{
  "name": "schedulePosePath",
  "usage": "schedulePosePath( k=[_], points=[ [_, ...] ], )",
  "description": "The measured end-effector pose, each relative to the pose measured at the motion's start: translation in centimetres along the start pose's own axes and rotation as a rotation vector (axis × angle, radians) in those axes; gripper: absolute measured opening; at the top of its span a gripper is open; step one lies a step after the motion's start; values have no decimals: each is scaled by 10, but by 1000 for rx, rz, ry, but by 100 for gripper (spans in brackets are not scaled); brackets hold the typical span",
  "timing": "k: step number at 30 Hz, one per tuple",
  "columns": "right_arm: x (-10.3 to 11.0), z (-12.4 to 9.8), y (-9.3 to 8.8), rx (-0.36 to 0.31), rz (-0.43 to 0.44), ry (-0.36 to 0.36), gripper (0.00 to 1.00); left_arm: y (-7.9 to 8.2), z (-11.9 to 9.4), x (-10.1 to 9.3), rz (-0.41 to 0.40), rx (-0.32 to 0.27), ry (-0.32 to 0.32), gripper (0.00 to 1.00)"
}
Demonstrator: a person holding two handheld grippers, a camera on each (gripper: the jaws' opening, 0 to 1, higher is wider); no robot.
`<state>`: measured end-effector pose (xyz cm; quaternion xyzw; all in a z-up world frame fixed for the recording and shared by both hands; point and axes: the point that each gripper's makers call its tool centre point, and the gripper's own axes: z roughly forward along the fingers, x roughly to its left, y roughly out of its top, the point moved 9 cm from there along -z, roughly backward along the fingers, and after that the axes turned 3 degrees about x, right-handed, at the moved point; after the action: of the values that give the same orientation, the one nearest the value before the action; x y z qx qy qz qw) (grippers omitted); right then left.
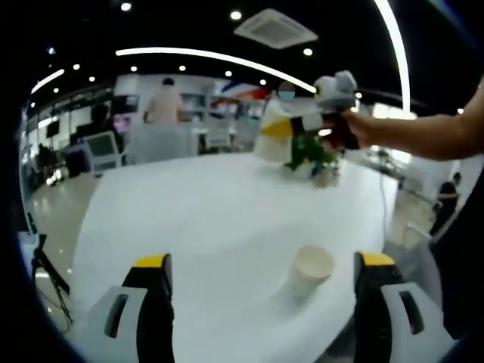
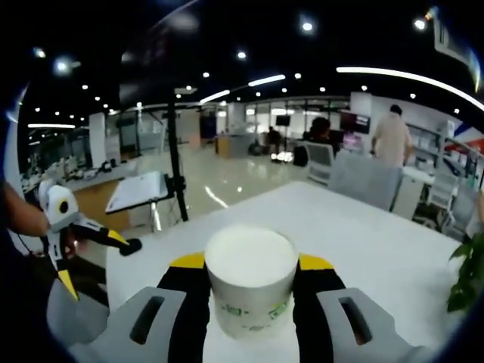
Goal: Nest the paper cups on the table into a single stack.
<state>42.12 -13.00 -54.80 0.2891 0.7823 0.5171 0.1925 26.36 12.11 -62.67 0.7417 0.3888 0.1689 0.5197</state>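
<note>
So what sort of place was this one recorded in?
Most likely an open-plan office or showroom: a long white table, grey office chairs beside it, recessed ceiling lights and strip lighting overhead, and people standing at desks in the background.

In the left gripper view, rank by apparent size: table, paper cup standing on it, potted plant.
1. Table, by far the largest.
2. Potted plant and the standing paper cup look about alike; the cup is much nearer the camera, so I won't rank them.
</note>
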Motion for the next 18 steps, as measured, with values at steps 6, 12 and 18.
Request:
schedulePosePath(
  k=[6, 12, 18],
  points=[
    [17, -13, -2, -8, 5, 11, 40, 8, 7, -2, -24, -39, -39, 97],
    [38, -23, -5, -48, -15, 53, 40, 16, 14, -13, 8, -50, -77, 95],
    [59, -28, -9, -40, -45, 97, 40, 28, 17, -18, 31, -84, -91, 93]
  ],
)
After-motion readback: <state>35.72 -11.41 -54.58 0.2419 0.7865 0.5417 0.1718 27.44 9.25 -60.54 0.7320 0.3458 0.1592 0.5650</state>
